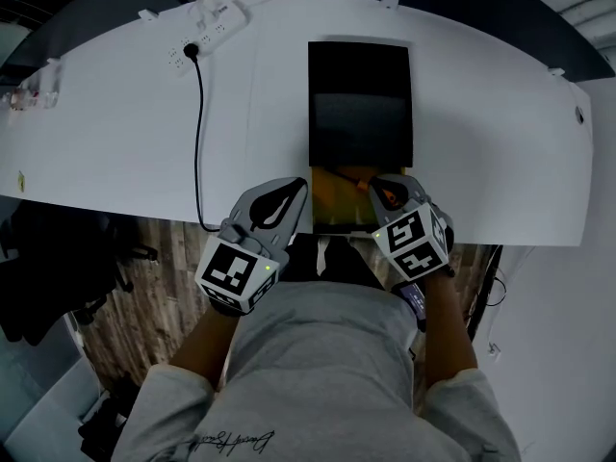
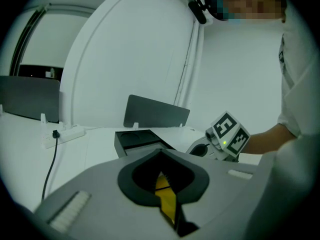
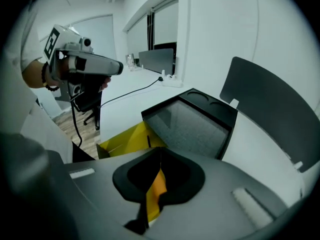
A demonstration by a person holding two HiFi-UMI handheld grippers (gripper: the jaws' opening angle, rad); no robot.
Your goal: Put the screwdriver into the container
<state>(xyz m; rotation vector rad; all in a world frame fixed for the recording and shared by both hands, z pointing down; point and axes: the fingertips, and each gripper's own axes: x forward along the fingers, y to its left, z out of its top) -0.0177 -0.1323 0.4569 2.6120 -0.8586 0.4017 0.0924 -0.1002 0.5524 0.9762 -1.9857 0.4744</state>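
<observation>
The right gripper (image 3: 160, 152) has its jaws drawn almost together, and they pinch an orange sliver that looks like the handle of the screwdriver (image 3: 157, 186). Only that narrow strip shows in the slit, so the shaft and tip cannot be made out. The left gripper (image 2: 160, 152) has its jaws together with nothing clamped. The yellow in its slit looks like the yellow box (image 1: 332, 202) lying beyond.

From the head view, both grippers sit at the counter's (image 1: 481, 133) near edge. The left one is at 9 o'clock of the yellow box and the right one at 3 o'clock. The screwdriver is down in that box, at the right gripper's tip. The black container (image 1: 359, 65) stands just beyond, at 12 o'clock of the box and touching or nearly touching it.

Only the right gripper view shows the container's speckled grey floor, and the left gripper held up in the air at 10 o'clock, clear of the box. Only the head view shows the power strip (image 1: 207, 25) at 11 o'clock and its cable (image 1: 200, 133) running to the near edge.

The box's near side is hidden behind the grippers and the person's chest.
</observation>
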